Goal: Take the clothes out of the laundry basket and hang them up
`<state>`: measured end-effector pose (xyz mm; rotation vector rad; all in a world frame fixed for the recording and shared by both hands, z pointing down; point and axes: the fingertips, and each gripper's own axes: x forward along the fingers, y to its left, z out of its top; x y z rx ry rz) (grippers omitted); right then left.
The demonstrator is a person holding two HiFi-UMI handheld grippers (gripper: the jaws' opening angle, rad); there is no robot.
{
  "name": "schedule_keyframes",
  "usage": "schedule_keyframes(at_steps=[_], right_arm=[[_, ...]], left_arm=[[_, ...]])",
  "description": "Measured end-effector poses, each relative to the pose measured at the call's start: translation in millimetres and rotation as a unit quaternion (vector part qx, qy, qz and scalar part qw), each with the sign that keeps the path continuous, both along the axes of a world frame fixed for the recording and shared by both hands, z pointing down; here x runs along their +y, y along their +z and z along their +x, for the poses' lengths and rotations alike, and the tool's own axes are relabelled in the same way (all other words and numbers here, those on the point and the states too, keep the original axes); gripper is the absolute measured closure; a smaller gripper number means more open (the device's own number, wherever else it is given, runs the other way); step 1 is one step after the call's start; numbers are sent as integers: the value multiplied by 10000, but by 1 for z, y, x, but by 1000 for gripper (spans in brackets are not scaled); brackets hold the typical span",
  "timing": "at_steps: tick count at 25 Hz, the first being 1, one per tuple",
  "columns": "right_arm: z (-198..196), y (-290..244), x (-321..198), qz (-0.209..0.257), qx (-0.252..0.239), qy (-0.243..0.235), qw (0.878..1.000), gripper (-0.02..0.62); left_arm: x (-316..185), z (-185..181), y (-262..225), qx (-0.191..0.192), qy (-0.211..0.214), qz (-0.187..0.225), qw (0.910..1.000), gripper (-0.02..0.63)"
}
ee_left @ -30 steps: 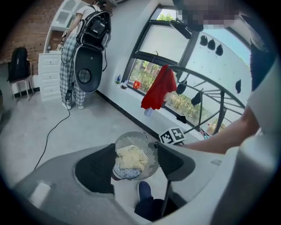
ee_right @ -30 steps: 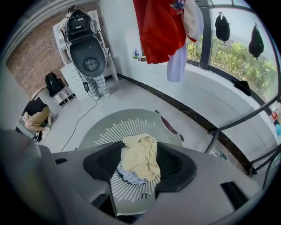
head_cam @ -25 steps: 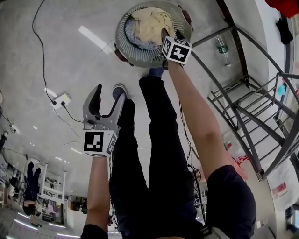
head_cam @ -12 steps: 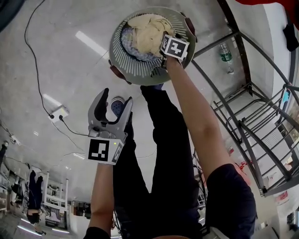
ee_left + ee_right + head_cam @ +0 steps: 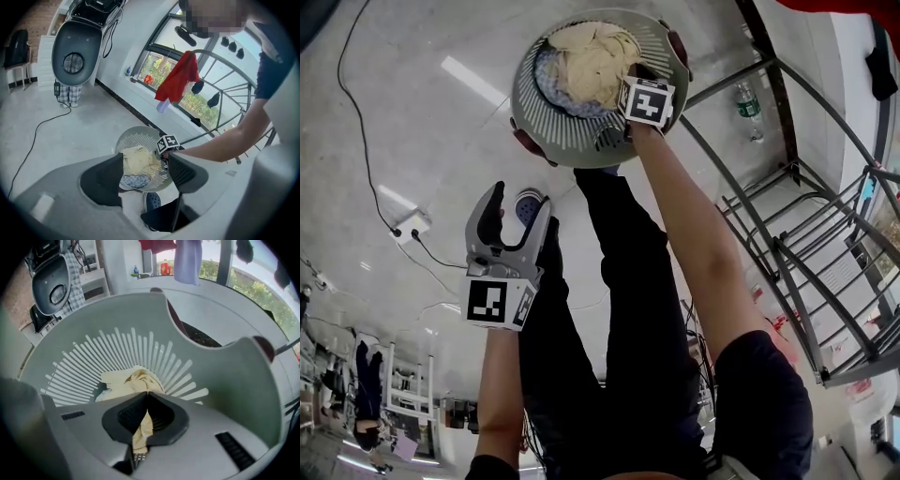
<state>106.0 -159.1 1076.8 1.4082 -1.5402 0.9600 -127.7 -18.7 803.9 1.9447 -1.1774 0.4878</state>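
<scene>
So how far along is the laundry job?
Done: a red garment already hangs on the drying rack. In hand: the right hand-held gripper has just closed its jaws on the cream cloth in the basket, not yet lifted out. Still to do: that cloth and a blue patterned one need hanging; the left hand-held gripper is open and empty.

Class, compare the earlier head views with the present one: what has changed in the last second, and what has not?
The right claw went down into the laundry basket, and its jaws have just closed on the cream garment. The left claw stays open and empty, and the basket stays on the floor.
</scene>
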Motion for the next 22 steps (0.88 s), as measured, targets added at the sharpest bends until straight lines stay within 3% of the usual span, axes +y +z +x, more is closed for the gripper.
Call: schedule_keyframes(at_steps=[7, 12, 17, 22], right_arm=[[-5, -97, 30, 264, -434, -92, 9987, 588], [-18, -179, 54, 548, -766, -530, 9941, 589], [-36, -274, 58, 1070, -1158, -979, 9826, 591], [-47, -353, 67, 1481, -1241, -1526, 9692, 591]], left_arm=[[6, 6, -37, 175, -97, -199, 9996, 319], [-4, 8, -80, 93, 94, -3, 9999, 319], [-11, 11, -125, 35, 265, 196, 9995, 319], [-9, 18, -153, 0, 522, 356, 9980, 319]])
